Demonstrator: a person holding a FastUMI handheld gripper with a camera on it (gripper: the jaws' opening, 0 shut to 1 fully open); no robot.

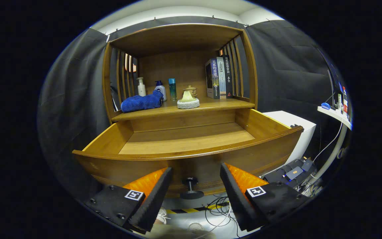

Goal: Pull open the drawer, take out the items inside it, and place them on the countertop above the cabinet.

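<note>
The wooden drawer [191,139] stands pulled far out of the cabinet, and its visible floor is bare. Its dark round knob [191,188] sits on the front panel, between my two fingers and apart from both. My gripper [196,174] is open just in front of the drawer's front, holding nothing. On the countertop [211,107] above the drawer lie a crumpled blue towel [142,102] and a small cream cone-shaped item on a round white pad [188,99].
At the back of the countertop stand a white pump bottle [141,87], a blue-capped bottle [160,89], a teal bottle [172,89], a small lidded pot [190,89] and upright books [219,78]. A white box [293,132] stands right of the cabinet, with cables and devices [293,172] on the floor.
</note>
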